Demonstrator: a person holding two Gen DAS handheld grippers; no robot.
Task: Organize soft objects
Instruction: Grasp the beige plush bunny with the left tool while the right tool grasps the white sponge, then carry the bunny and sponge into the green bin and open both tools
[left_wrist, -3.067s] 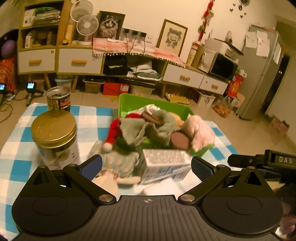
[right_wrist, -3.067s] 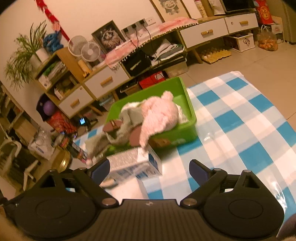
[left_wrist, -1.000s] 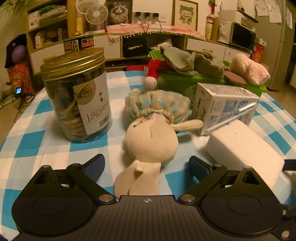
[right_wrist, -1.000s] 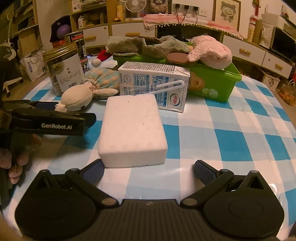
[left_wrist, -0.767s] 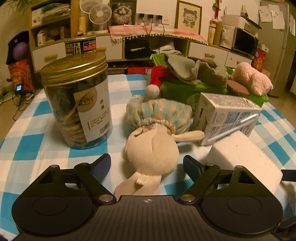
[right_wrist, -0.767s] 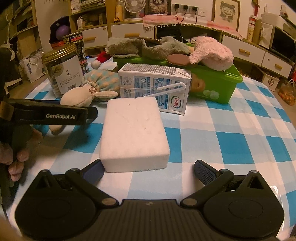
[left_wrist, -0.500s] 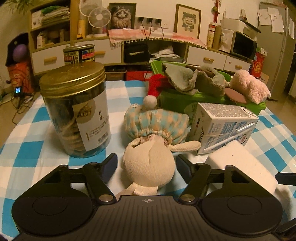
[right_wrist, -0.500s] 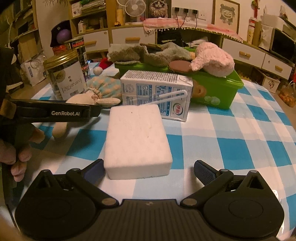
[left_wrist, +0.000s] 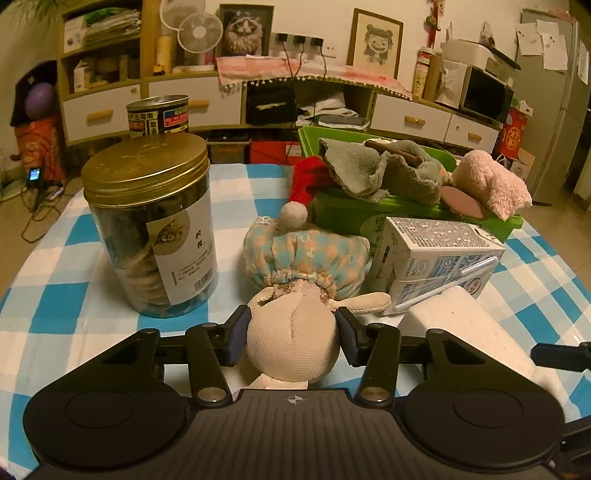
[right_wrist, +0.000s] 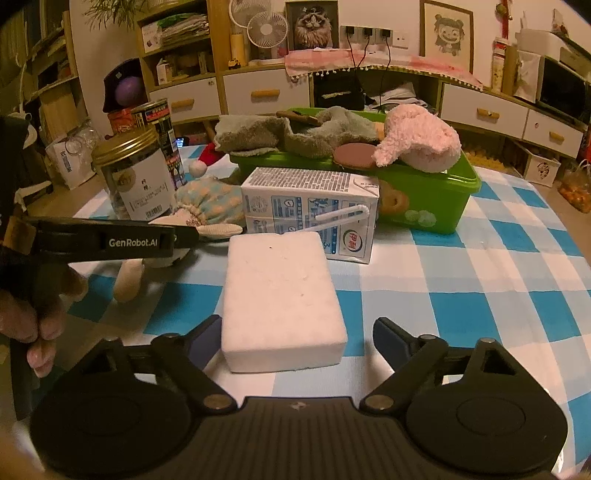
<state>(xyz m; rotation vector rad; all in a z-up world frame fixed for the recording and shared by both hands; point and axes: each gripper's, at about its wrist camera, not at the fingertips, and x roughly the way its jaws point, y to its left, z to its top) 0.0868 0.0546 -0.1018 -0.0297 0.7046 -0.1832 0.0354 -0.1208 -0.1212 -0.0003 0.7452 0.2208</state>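
Cream cloth rabbit doll in a blue-and-peach checked dress lies on the blue-and-white checked table, its round stitched head between the fingers of the left gripper. The left wrist view shows both dark pads pressed against the sides of the head, gripping it. The right wrist view shows this from the side instead: the left gripper's black arm, lettered GenRobot.AI, crosses over the doll's head, one cream leg dangles below it, and the bare left hand grips the handle.

The right gripper has its fingers spread wide, on either side of the near end of a white rectangular foam block and not touching it. Behind the block, touching or nearly so, stands a white-and-blue milk carton with a straw taped to its side. The carton sits just right of the doll's dress. A clear plastic jar with a gold screw lid stands left of the doll, with a dark printed can behind it. Beyond the carton, a green plastic bin holds a grey plush toy and a pink fluffy plush toy, heaped above its rim. A red Santa hat with a white pompom hangs over the bin's left end.
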